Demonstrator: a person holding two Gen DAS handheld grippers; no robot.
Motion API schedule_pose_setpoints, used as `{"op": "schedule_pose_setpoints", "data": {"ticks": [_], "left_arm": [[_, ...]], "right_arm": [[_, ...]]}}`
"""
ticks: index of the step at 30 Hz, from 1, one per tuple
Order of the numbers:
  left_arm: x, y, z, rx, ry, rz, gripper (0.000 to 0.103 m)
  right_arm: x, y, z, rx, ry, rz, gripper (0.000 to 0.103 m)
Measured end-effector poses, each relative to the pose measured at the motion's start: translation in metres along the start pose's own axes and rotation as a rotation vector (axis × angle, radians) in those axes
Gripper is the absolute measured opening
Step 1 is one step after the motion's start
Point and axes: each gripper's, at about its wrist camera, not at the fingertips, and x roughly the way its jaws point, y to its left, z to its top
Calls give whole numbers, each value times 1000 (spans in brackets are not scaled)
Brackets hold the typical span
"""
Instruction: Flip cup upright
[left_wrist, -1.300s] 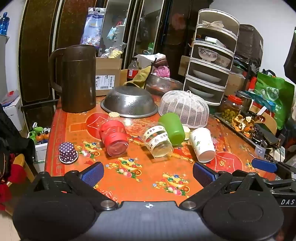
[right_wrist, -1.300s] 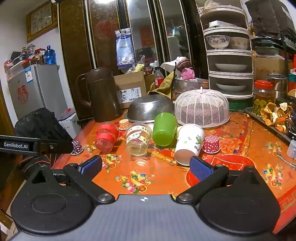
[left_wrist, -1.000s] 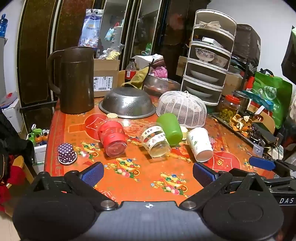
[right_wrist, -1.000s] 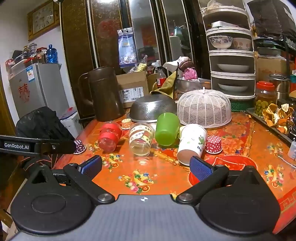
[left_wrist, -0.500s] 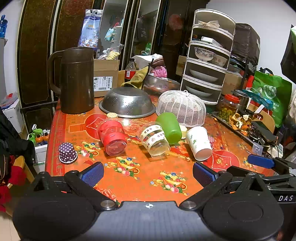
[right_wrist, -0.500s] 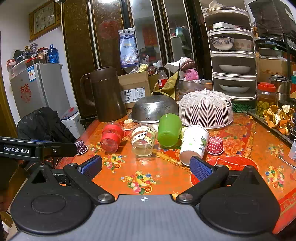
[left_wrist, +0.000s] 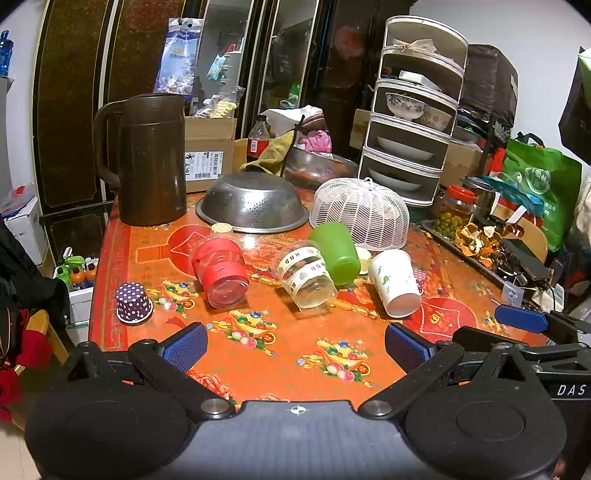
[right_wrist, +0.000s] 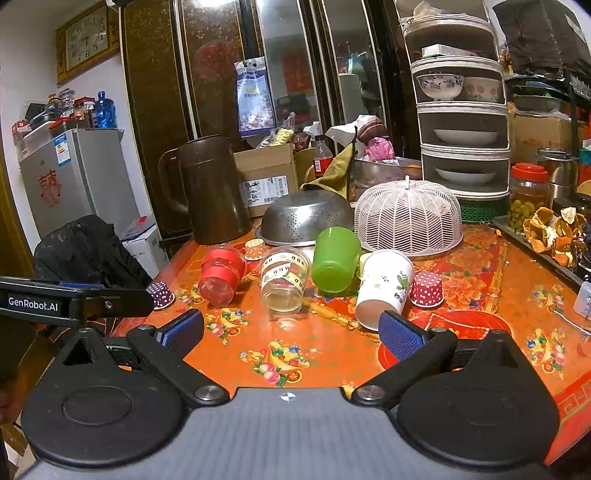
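Several cups lie on their sides in a row on the orange patterned table (left_wrist: 288, 354): a red-banded clear cup (left_wrist: 219, 271), a clear cup with lettered tape (left_wrist: 304, 277), a green cup (left_wrist: 336, 253) and a white paper cup (left_wrist: 395, 286). They also show in the right wrist view: red (right_wrist: 221, 275), clear (right_wrist: 282, 282), green (right_wrist: 335, 254), white (right_wrist: 382, 288). My left gripper (left_wrist: 295, 345) is open and empty, short of the cups. My right gripper (right_wrist: 290, 332) is open and empty; its right fingertip (right_wrist: 397, 334) is just before the white cup's mouth.
A brown jug (left_wrist: 147, 158), an upturned steel colander (left_wrist: 253, 203) and a white mesh food cover (left_wrist: 364, 212) stand behind the cups. Small dotted baking cups sit at the left (left_wrist: 133, 302) and right (right_wrist: 426, 290). A tiered dish rack (left_wrist: 413, 122) stands at the back right.
Both grippers have drawn back a little, so the cups look slightly farther. Nothing on the table moved and both grippers stayed open.
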Motion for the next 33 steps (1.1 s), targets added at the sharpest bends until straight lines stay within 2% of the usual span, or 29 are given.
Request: {"op": "schedule_pose_setpoints", "data": {"ticks": [33], "left_arm": [[0,0,1,-3,3,-2,103]], "right_arm": [[-2,3,0,-6,12,11,102]]}}
